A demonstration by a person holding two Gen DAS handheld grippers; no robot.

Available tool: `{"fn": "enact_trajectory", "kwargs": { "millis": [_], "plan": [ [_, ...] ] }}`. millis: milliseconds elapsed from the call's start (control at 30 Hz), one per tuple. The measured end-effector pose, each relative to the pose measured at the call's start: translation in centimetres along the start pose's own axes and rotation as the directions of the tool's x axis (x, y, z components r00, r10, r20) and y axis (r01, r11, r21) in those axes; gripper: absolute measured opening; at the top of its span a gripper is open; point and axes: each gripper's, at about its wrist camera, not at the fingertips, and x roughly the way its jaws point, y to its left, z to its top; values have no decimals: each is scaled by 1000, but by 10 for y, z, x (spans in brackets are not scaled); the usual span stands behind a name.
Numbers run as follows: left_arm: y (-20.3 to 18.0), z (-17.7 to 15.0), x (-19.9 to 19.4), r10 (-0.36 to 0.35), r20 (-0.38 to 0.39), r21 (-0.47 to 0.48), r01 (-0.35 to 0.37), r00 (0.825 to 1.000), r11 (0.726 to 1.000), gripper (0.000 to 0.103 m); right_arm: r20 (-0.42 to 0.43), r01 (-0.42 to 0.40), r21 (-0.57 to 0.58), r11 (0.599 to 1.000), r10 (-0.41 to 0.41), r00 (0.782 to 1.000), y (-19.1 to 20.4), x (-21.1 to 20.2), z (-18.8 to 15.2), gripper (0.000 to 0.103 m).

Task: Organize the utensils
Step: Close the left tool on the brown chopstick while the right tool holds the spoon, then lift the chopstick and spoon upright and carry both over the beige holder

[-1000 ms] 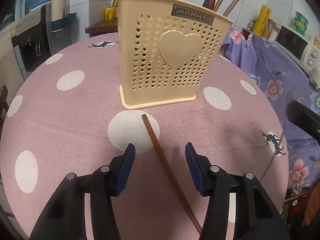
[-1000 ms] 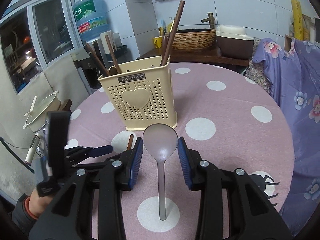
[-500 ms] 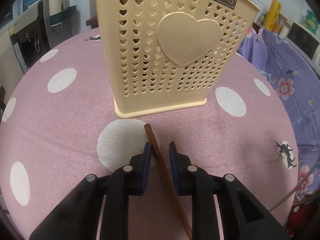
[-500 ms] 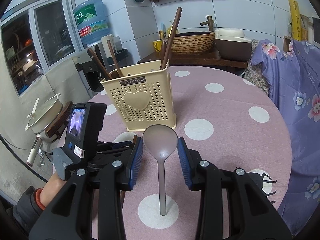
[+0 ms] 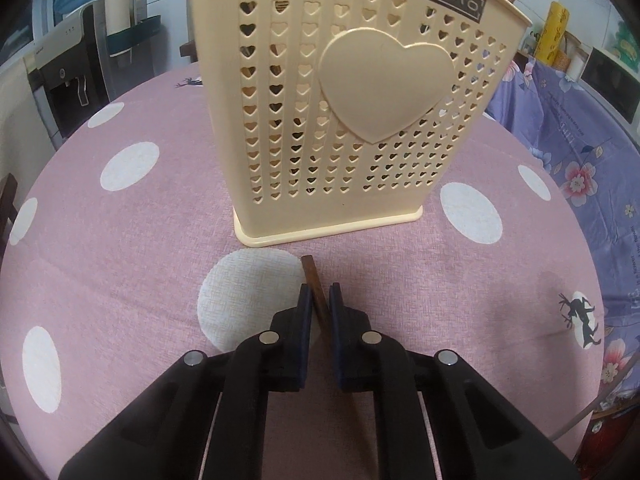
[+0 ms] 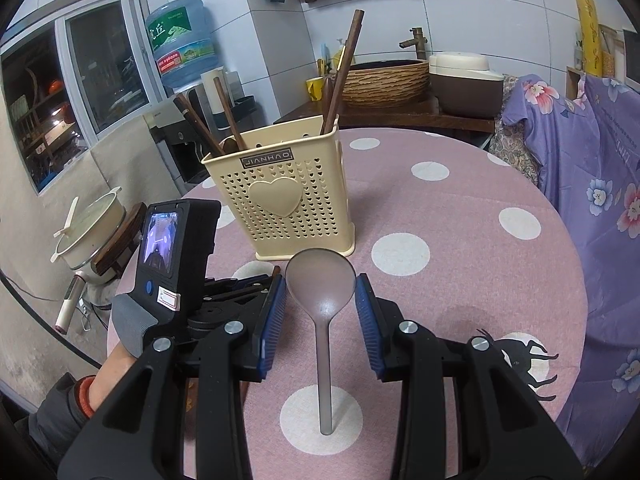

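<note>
A cream perforated utensil basket stands on the pink dotted table, holding several brown chopsticks. Just in front of its base, one brown chopstick lies with its tip towards the basket. My left gripper is closing on this chopstick and the blue pads press its sides. In the right wrist view the left gripper's body sits low at the left, held by a hand. My right gripper has both pads against the bowl of a grey translucent spoon.
A purple floral cloth drapes over furniture at the table's right edge. A cream pot sits on a stool off the left edge. Behind the table stand a water dispenser and a wooden counter with a woven basin and a rice cooker.
The left gripper moved forward towards the basket and its jaws narrowed from wide apart onto the chopstick. The right gripper and the spoon stayed as they were.
</note>
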Motion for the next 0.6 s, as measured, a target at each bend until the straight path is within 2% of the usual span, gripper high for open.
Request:
{"fn": "enact_trajectory", "kwargs": {
  "millis": [167,367,500,600],
  "plan": [
    [5,1,-6,-28,19,-34,29,999,999,8,2,0,2,1000,0,1000,-1,-1,-1,36],
    [8,3,-38,-74,105,-54,80,992,995,8,6,-10,6,1000,10,1000,0,-2,0,36],
    [10,3,-70,-115,184,-55,127,976,990,7,17,-17,8,1000,17,1000,1,-6,2,36],
    [12,2,-99,-133,259,-42,149,957,988,7,28,-22,5,1000,22,999,2,-10,2,34]
  ]
}}
